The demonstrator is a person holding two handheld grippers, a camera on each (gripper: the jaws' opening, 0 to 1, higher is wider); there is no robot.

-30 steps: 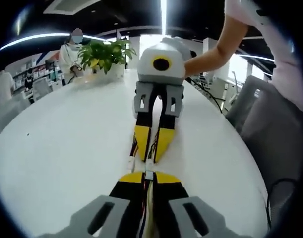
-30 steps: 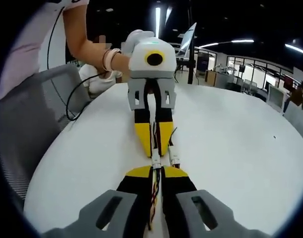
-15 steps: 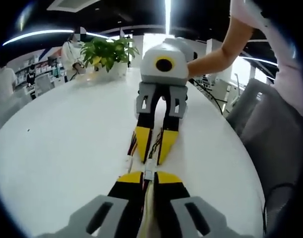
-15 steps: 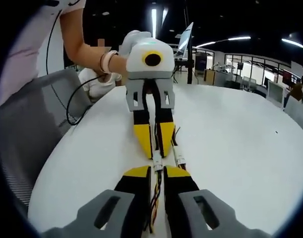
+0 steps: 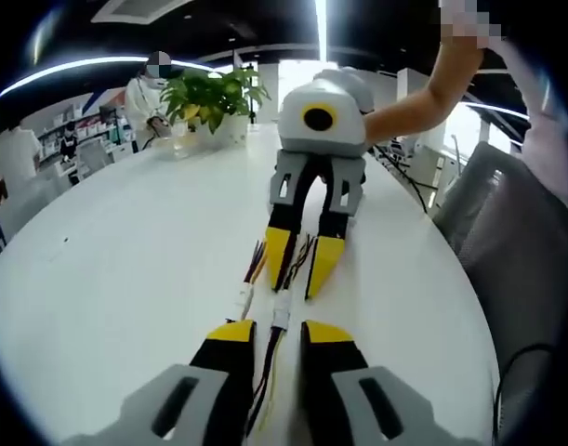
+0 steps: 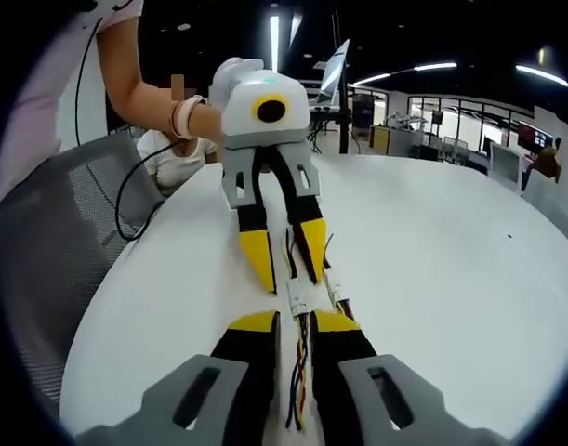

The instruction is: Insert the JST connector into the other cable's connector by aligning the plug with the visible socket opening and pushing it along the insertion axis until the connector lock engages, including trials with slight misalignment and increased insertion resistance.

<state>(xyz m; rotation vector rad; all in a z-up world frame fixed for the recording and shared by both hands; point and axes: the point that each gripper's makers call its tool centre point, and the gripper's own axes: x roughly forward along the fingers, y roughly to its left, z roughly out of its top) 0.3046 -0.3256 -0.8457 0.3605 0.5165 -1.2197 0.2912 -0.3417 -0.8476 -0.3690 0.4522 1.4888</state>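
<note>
Left claw view: the left claw has its jaws apart at bottom centre, with the wire bundle lying loose between them. The white JST connector pair lies on the white bench just above the jaw tips, centre frame, its long axis running up-frame along the line joining both claws. The right claw sits directly above it, jaws parted. A second small white connector lies just left.

Right claw view: the right claw is spread, the connector pair sitting between it and the left claw. Both claws are about equally near.

Change from half a second earlier: both claws were closed on the cables; now both have let go and spread. Judgement: mating appears done, though lock engagement cannot be confirmed.
</note>
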